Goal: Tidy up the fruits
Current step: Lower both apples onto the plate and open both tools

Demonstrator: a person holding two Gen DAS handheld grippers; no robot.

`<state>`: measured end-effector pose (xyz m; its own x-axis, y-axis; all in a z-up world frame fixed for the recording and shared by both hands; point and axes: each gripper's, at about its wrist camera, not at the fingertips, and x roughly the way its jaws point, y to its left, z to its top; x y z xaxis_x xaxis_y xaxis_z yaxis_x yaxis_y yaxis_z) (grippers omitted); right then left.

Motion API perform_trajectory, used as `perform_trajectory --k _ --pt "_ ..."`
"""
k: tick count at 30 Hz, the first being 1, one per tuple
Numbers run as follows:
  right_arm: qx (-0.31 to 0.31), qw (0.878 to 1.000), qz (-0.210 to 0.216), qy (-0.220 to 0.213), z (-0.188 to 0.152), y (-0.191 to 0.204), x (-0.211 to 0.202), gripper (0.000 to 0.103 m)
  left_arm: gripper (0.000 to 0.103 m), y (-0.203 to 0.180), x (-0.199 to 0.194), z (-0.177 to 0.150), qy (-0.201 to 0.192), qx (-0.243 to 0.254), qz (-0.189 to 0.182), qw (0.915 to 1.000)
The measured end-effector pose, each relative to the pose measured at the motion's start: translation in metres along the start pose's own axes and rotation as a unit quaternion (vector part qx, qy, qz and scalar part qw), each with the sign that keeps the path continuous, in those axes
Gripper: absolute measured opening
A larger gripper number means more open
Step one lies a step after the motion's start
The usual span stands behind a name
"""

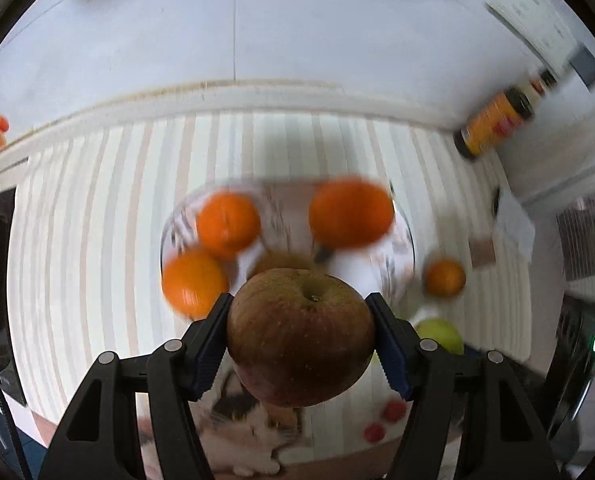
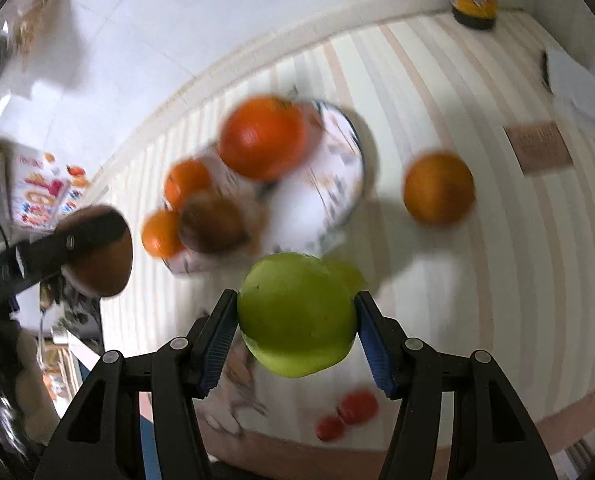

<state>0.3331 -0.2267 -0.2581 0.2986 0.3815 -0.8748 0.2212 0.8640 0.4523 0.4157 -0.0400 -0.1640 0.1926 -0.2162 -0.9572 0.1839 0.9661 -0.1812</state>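
Note:
My left gripper (image 1: 299, 320) is shut on a brownish-red apple (image 1: 301, 336) and holds it above the striped table, in front of a patterned bowl (image 1: 397, 252). The bowl holds three oranges (image 1: 351, 212) and a brown fruit (image 1: 281, 262). My right gripper (image 2: 293, 320) is shut on a green apple (image 2: 297, 314) held above the table. In the right wrist view the bowl (image 2: 337, 168) lies beyond it, and the left gripper with its apple (image 2: 105, 256) shows at the left. A loose orange (image 2: 439, 188) sits on the table right of the bowl.
A dark bottle with a yellow label (image 1: 497, 122) stands at the table's far right corner. White paper (image 2: 577, 92) and a brown card (image 2: 539, 148) lie at the right. Two small red fruits (image 2: 347, 414) sit near the front edge. A cat picture (image 1: 253, 432) lies below.

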Motion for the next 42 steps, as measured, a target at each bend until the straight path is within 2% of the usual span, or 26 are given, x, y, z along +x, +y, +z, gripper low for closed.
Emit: perform_trajectory --k 1,3,4,8,18,23,24,25,26,27,29,33,35,37,42 --pt "0.001 1.000 -0.001 -0.006 0.009 0.001 -0.001 0.061 0.064 0.002 0.006 0.019 0.009 0.001 0.001 1.0000" --pt "0.003 1.000 -0.002 -0.017 0.024 0.005 0.001 0.061 0.064 0.010 0.023 0.034 0.023 -0.011 0.002 0.9997" --pt "0.006 1.000 -0.003 -0.019 0.033 0.006 0.004 0.061 0.064 0.013 0.036 0.047 0.042 -0.014 0.004 0.9990" --pt "0.015 1.000 -0.010 -0.010 0.051 0.007 0.022 0.061 0.064 0.029 0.080 0.070 0.090 -0.038 0.009 0.9952" --pt "0.014 0.999 -0.031 0.014 0.062 0.004 0.061 0.062 0.064 0.020 0.119 0.077 0.149 -0.040 0.012 0.9880" --pt "0.018 0.999 -0.030 0.032 0.060 0.004 0.072 0.062 0.065 0.016 0.120 0.073 0.143 -0.030 0.024 0.9890" --pt "0.014 0.999 -0.028 0.036 0.060 0.005 0.074 0.062 0.073 0.017 0.119 0.073 0.143 -0.030 0.023 0.9890" --pt "0.012 0.999 -0.029 0.039 0.060 0.007 0.077 0.062 0.089 0.017 0.118 0.073 0.141 -0.028 0.021 0.9894" --pt "0.010 0.999 -0.030 0.040 0.058 0.008 0.077 0.069 0.093 0.017 0.114 0.073 0.134 -0.027 0.018 0.9905" --pt "0.009 0.999 -0.025 0.039 0.058 0.009 0.078 0.079 0.094 0.017 0.110 0.073 0.128 -0.027 0.014 0.9913" --pt "0.010 0.999 -0.022 0.033 0.058 0.012 0.073 0.088 0.094 0.017 0.104 0.073 0.120 -0.026 0.010 0.9924" --pt "0.006 0.999 -0.030 0.027 0.059 0.017 0.063 0.088 0.094 0.021 0.088 0.068 0.101 -0.023 0.018 0.9945" --pt "0.000 0.999 -0.049 0.023 0.058 0.020 0.055 0.094 0.094 0.022 0.077 0.061 0.082 -0.014 0.033 0.9960" --pt "-0.009 0.997 -0.069 0.017 0.058 0.023 0.049 0.096 0.094 0.025 0.070 0.054 0.068 -0.012 0.040 0.9968" --pt "-0.018 0.997 -0.075 0.009 0.055 0.027 0.035 0.096 0.094 0.045 0.050 0.027 0.039 -0.035 0.043 0.9977"
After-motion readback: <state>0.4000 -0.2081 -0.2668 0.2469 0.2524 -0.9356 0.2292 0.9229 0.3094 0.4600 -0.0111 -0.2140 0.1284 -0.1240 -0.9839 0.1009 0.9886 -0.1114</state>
